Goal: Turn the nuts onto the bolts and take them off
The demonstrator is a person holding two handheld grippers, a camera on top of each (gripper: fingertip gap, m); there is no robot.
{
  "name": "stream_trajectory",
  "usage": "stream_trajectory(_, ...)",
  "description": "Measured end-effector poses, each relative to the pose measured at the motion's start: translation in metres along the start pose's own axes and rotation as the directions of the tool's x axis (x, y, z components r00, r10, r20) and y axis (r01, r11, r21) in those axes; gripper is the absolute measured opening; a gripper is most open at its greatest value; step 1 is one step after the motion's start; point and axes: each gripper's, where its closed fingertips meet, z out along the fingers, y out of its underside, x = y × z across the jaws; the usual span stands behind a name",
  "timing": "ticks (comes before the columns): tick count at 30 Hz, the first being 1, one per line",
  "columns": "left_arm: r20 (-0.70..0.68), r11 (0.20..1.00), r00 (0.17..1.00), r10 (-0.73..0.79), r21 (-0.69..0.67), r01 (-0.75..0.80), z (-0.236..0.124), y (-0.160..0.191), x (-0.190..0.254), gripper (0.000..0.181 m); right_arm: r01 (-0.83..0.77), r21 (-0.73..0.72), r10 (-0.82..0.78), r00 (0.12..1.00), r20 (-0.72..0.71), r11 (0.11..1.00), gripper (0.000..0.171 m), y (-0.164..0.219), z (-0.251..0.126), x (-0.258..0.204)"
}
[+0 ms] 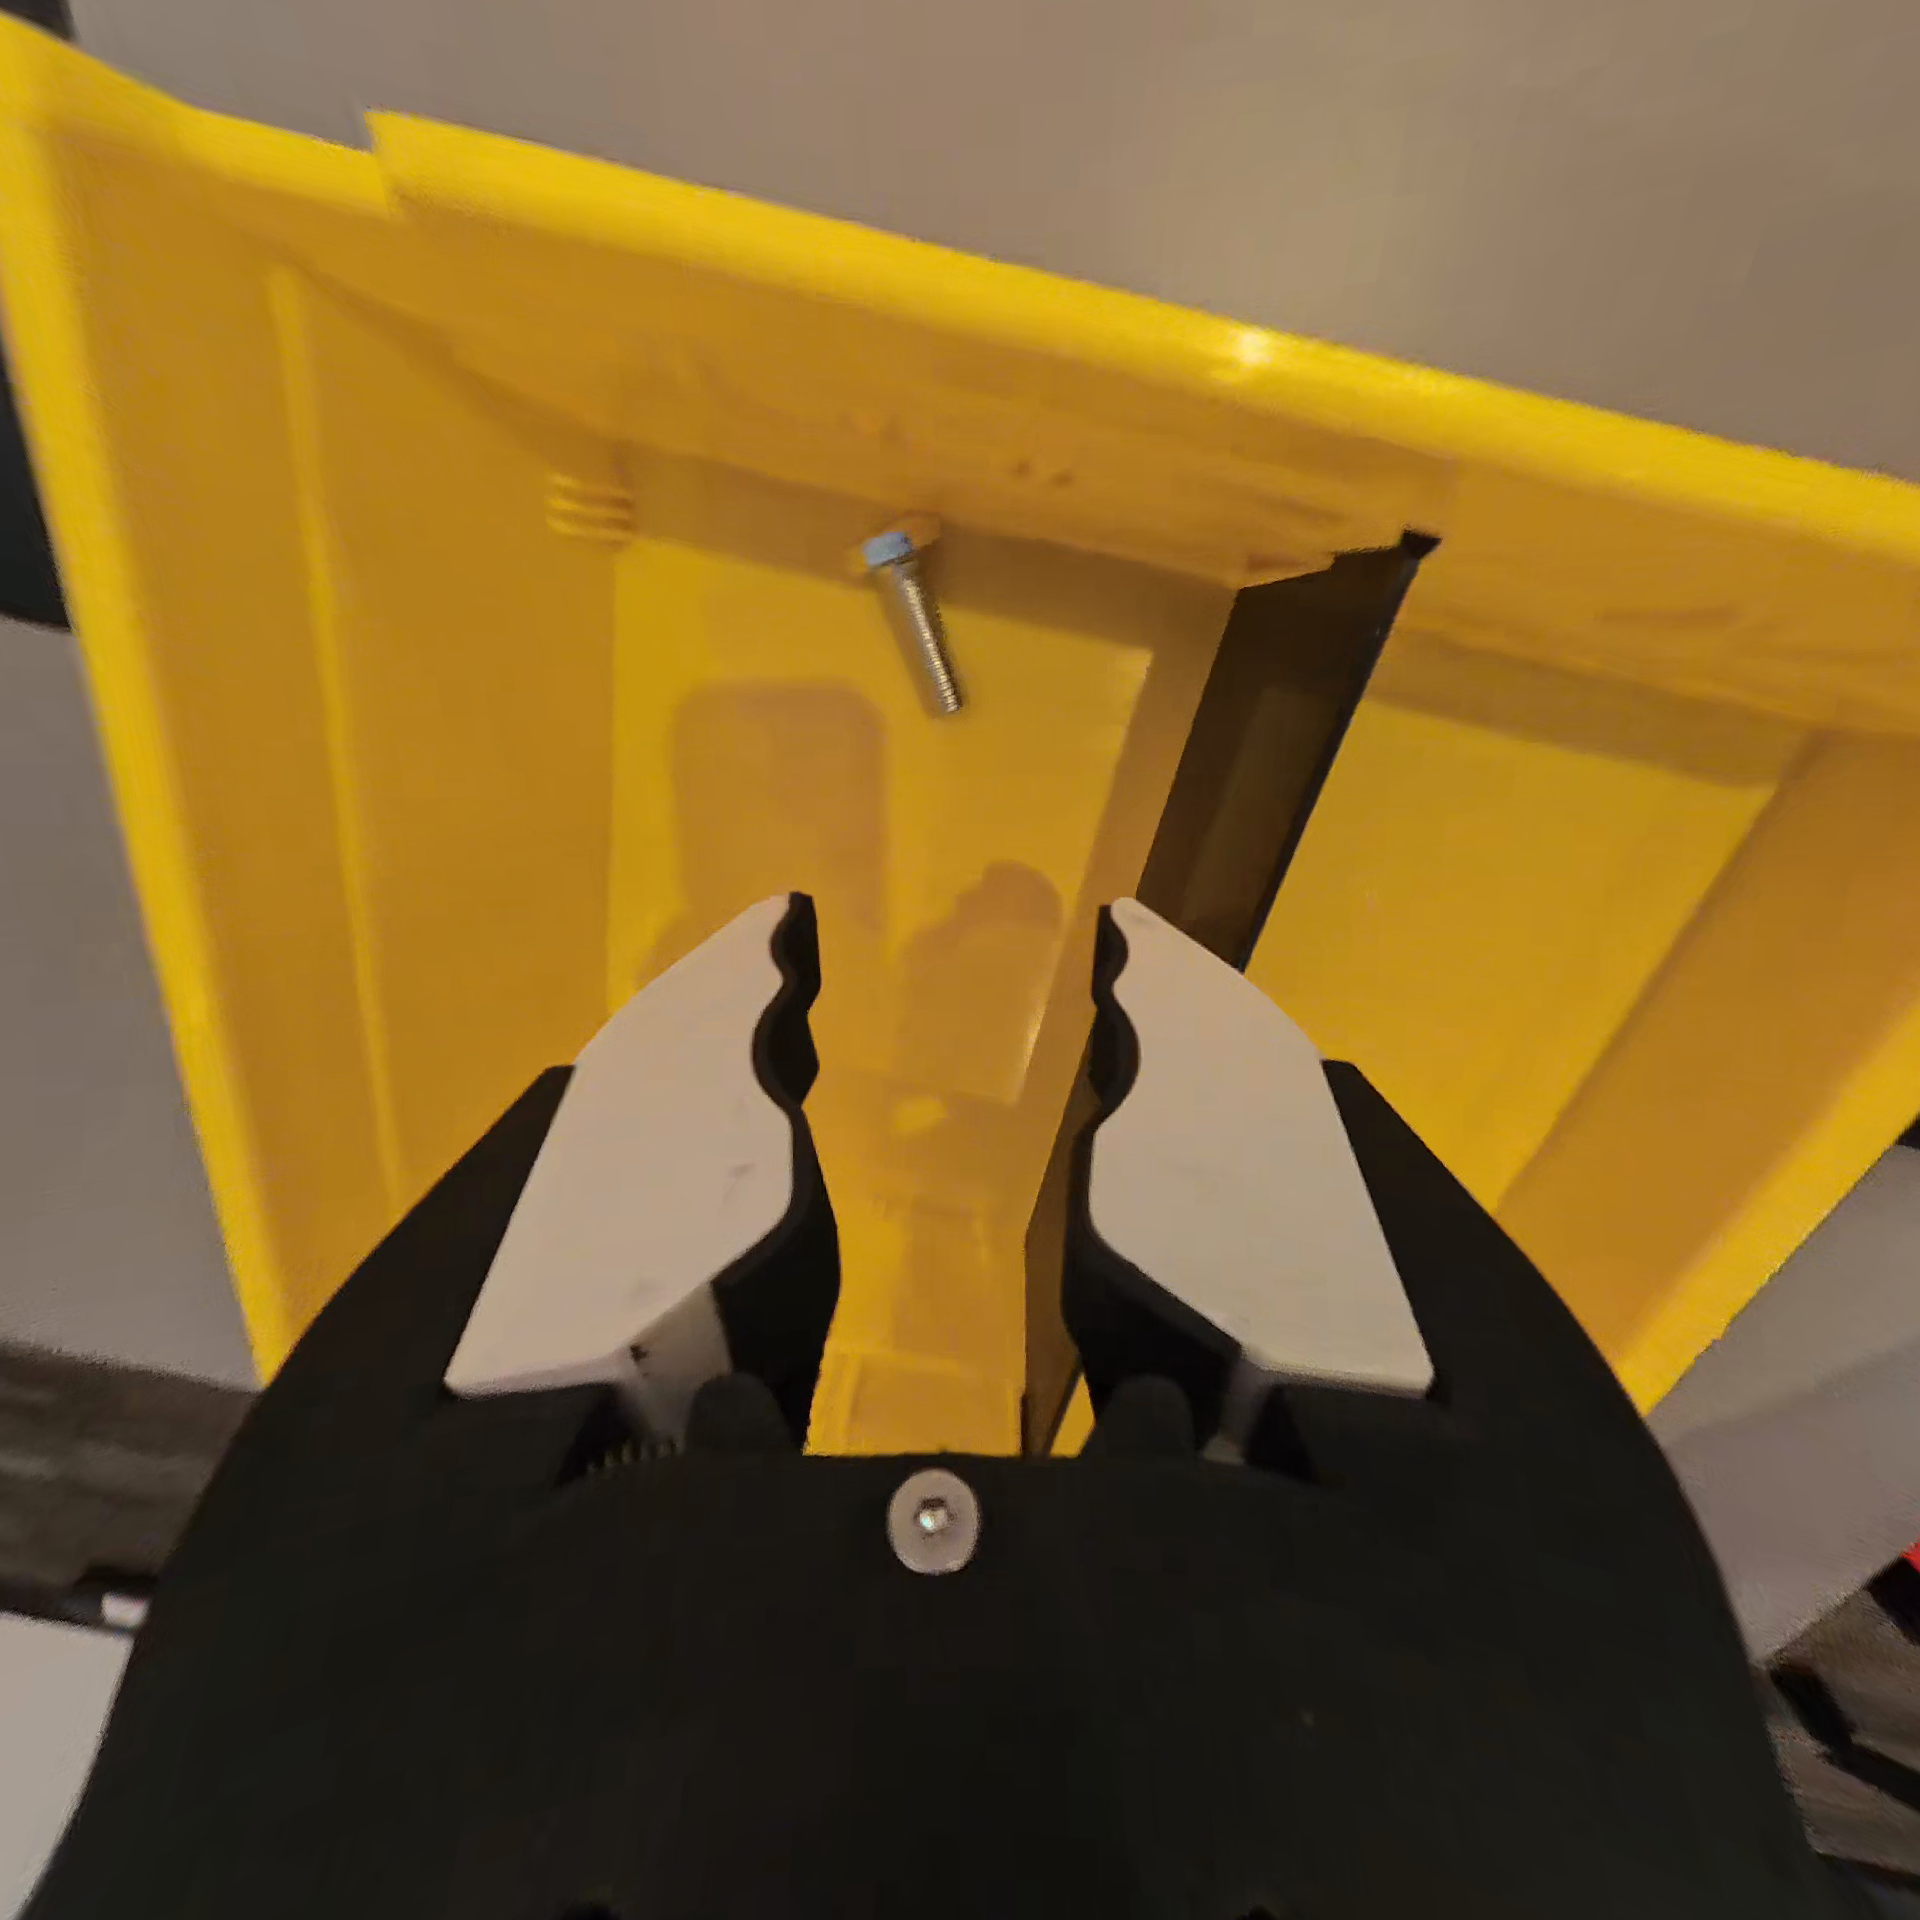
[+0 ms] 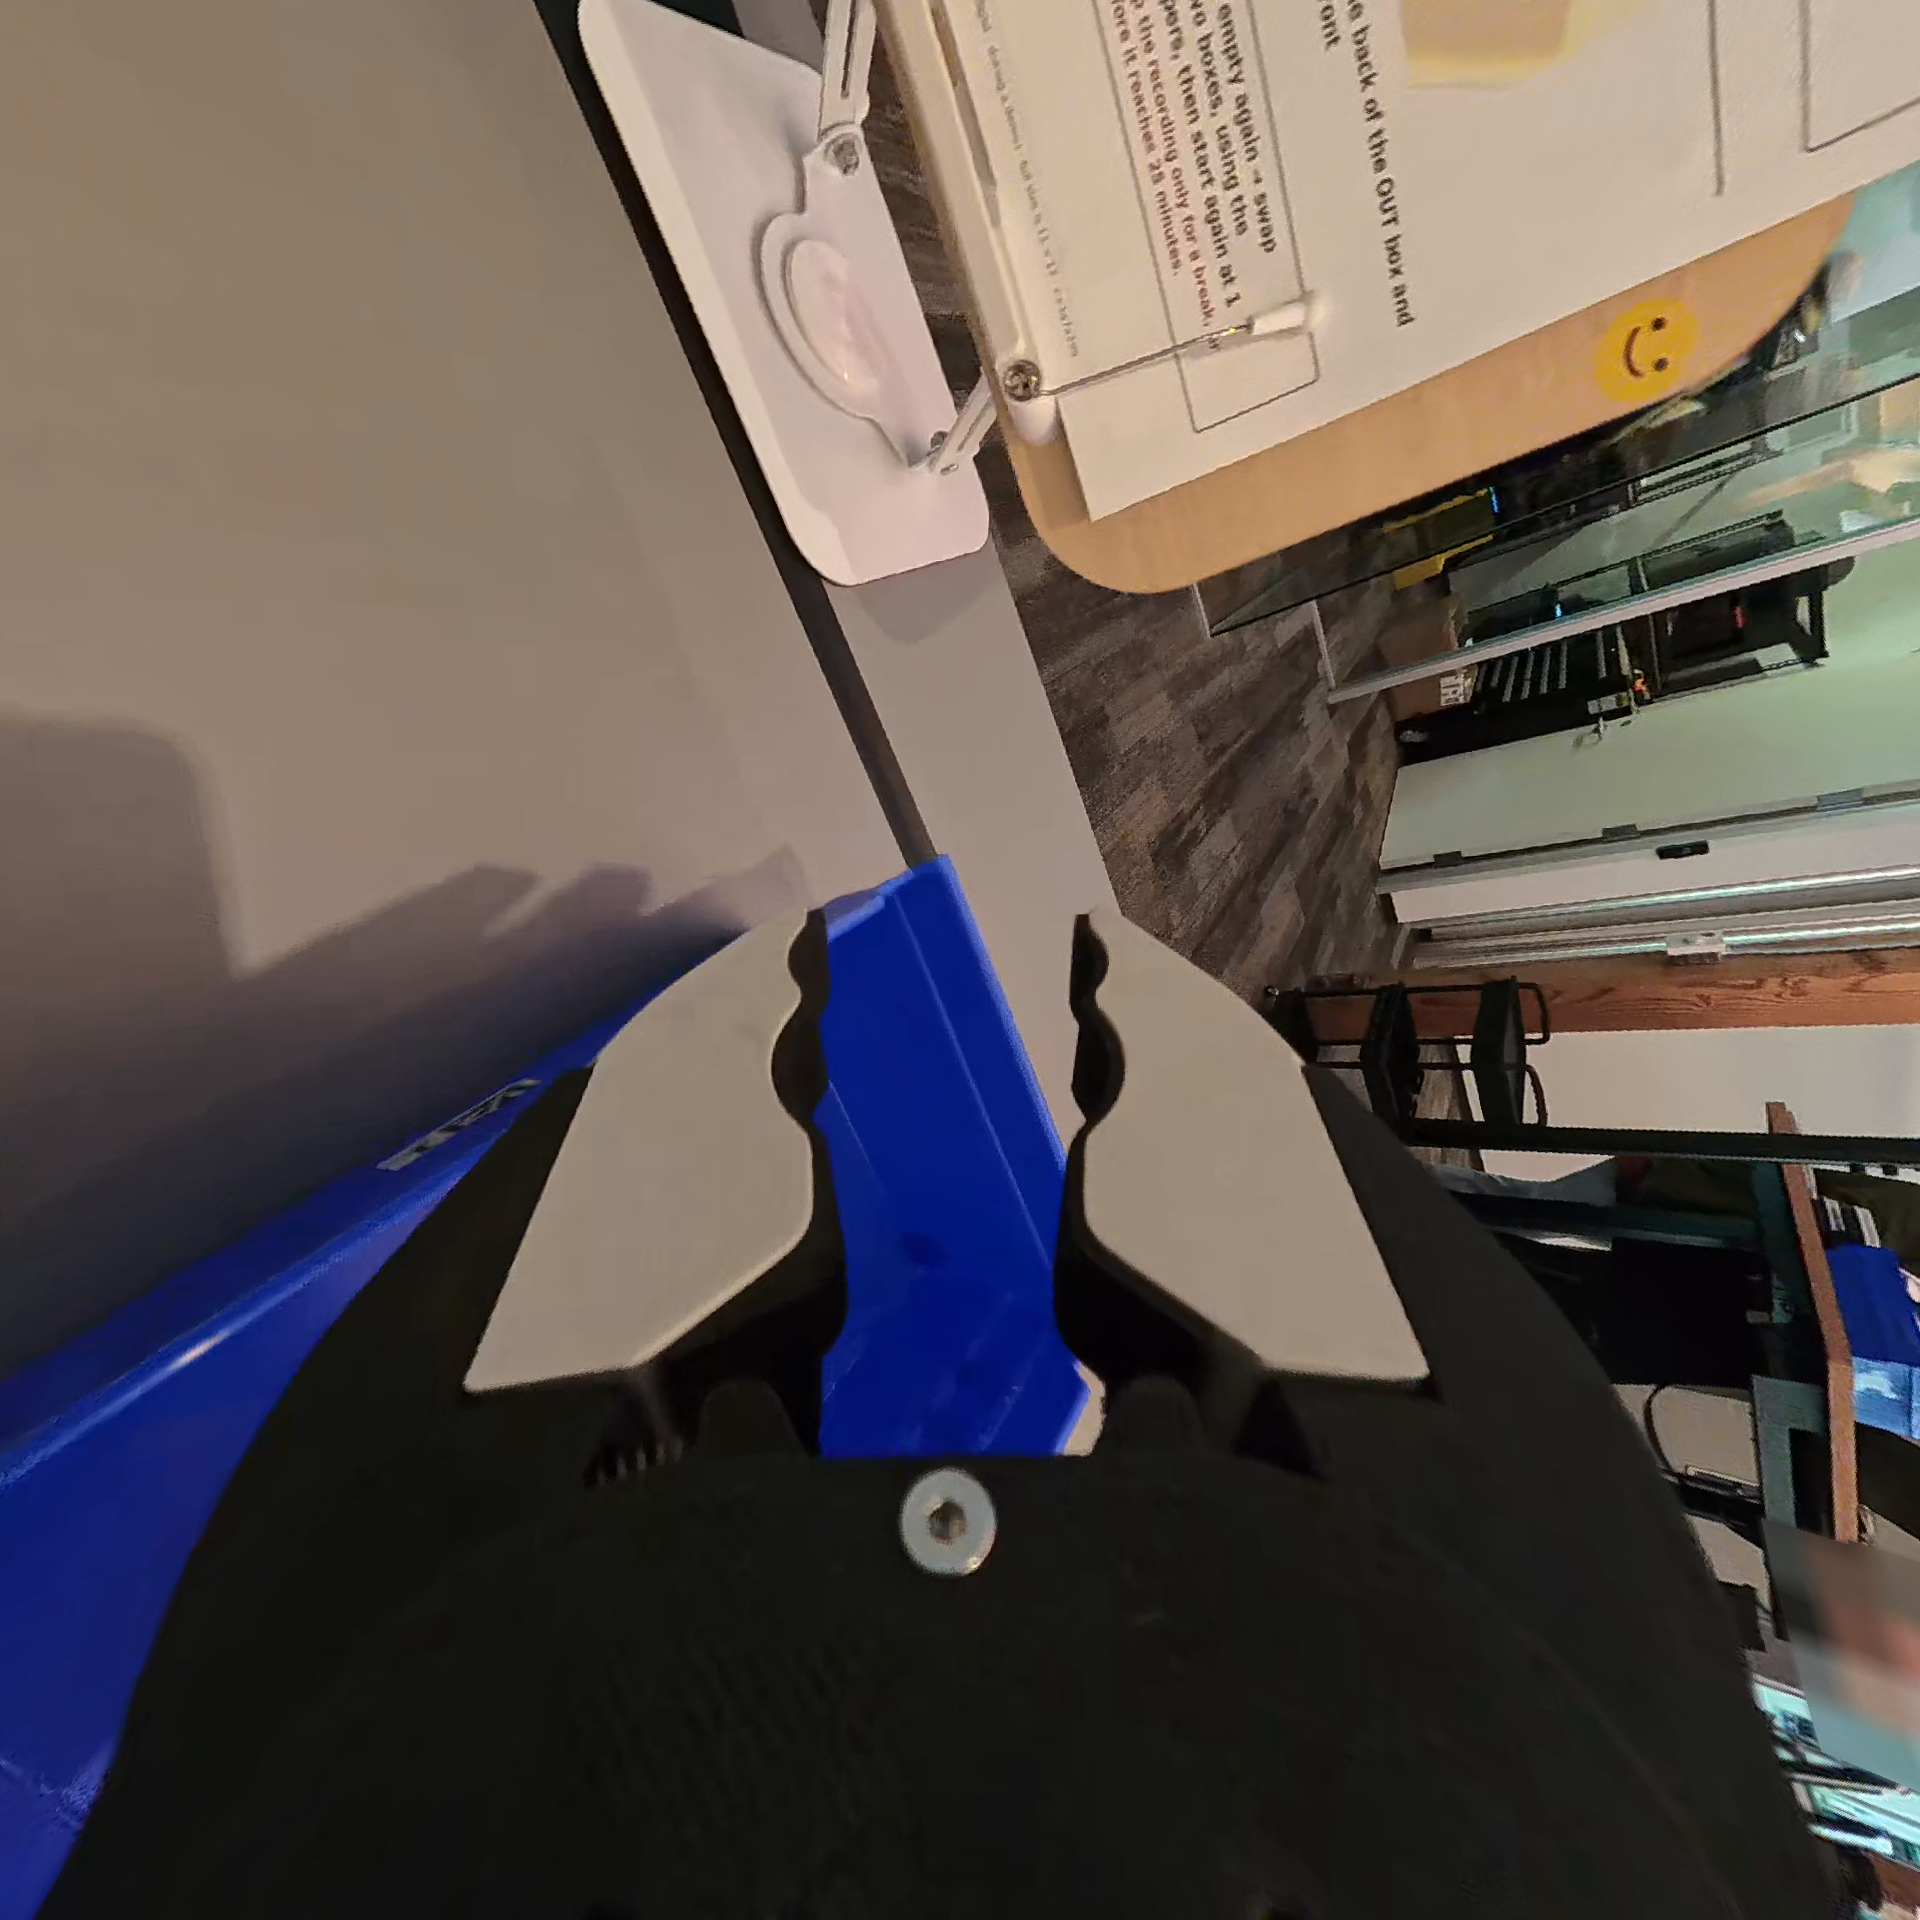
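Left wrist view: left gripper [image 1: 954, 914], jaws parted, empty, inside yellow bin [image 1: 436, 665]; one bolt [image 1: 916, 623] by bin's far wall. Right gripper [image 2: 948, 930], likewise empty, over blue bin [image 2: 925, 1195]. Step: fetching bolt; next, advance and close.

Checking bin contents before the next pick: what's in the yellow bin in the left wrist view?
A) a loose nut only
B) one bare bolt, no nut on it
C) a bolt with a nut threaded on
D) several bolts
B: a single silver bolt lies near the far wall of the yellow bin, its thread bare, with no nut in sight; the left claw is open and empty in front of it.
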Motion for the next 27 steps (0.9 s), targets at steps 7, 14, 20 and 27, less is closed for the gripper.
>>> stream_trajectory(7, -0.170, 0.994, 0.985, -0.026, 0.102, 0.044, 0.016, -0.021, 0.003, 0.052, 0.026, 0.025, -0.028, 0.998, 0.051, 0.999, 0.046, -0.017, 0.020, -0.018)
stream_trajectory(14, -0.115, 0.986, 0.987, -0.110, 0.109, 0.122, 0.042, -0.033, -0.016, 0.039, 0.029, -0.004, -0.029, 0.999, 0.044, 1.000, 0.046, -0.011, 0.022, -0.017)
stream_trajectory(20, -0.067, 0.986, 0.987, -0.146, 0.070, 0.151, 0.056, -0.033, -0.015, 0.010, 0.031, -0.009, -0.030, 0.999, 0.021, 0.999, 0.046, -0.007, 0.014, -0.011)
stream_trajectory(27, 0.058, 0.951, 0.957, -0.283, 0.147, 0.272, 0.008, -0.017, -0.018, 0.009, 0.025, 0.056, -0.024, 1.000, -0.012, 0.998, 0.046, -0.017, -0.006, -0.002)
